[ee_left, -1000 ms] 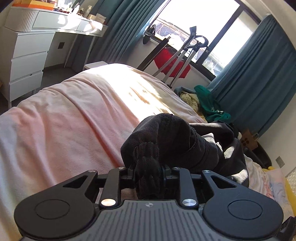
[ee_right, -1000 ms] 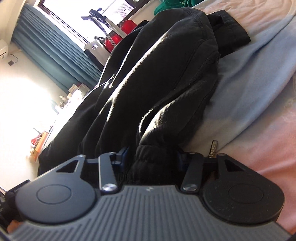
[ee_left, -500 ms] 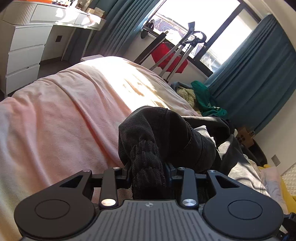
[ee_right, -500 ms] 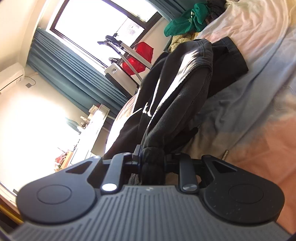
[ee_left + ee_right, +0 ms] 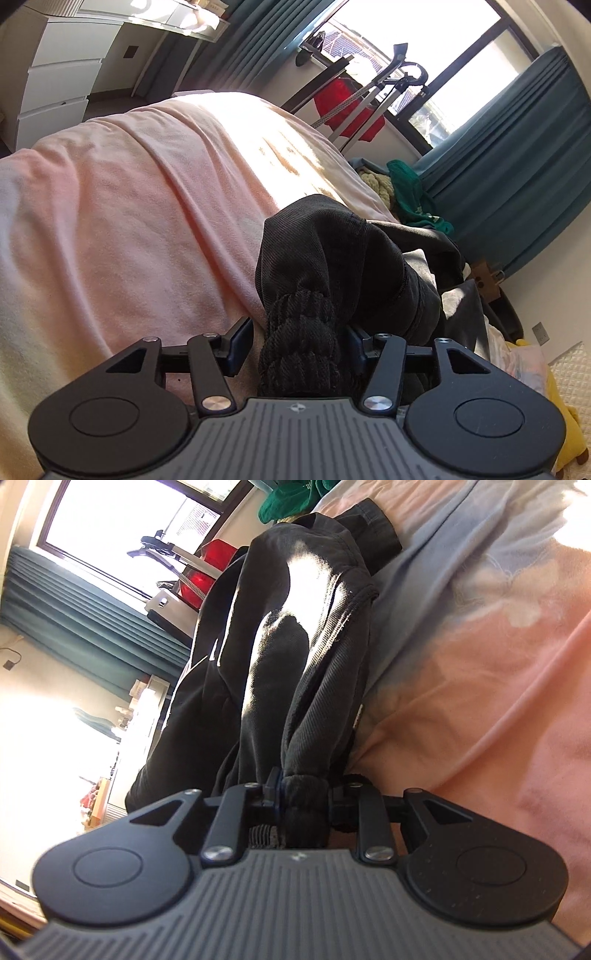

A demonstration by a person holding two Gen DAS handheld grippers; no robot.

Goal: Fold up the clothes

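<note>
My left gripper (image 5: 301, 341) is spread wide around a ribbed cuff of the black garment (image 5: 343, 254), pinch unclear. My right gripper (image 5: 304, 797) is clamped tight on another bunched hem. Two ends held, probably to lift and spread it for a fold. The garment is dark corduroy-like cloth, crumpled and draped over the pink blanket (image 5: 129, 206); from the right wrist it runs toward 12 o'clock, sunlit and creased.

The right gripper (image 5: 303, 800) is clamped on a bunched ribbed hem of the black garment (image 5: 295, 627), which stretches away over the pink and blue blanket (image 5: 480, 646) toward a green cloth (image 5: 295, 498) at its far edge.
</note>
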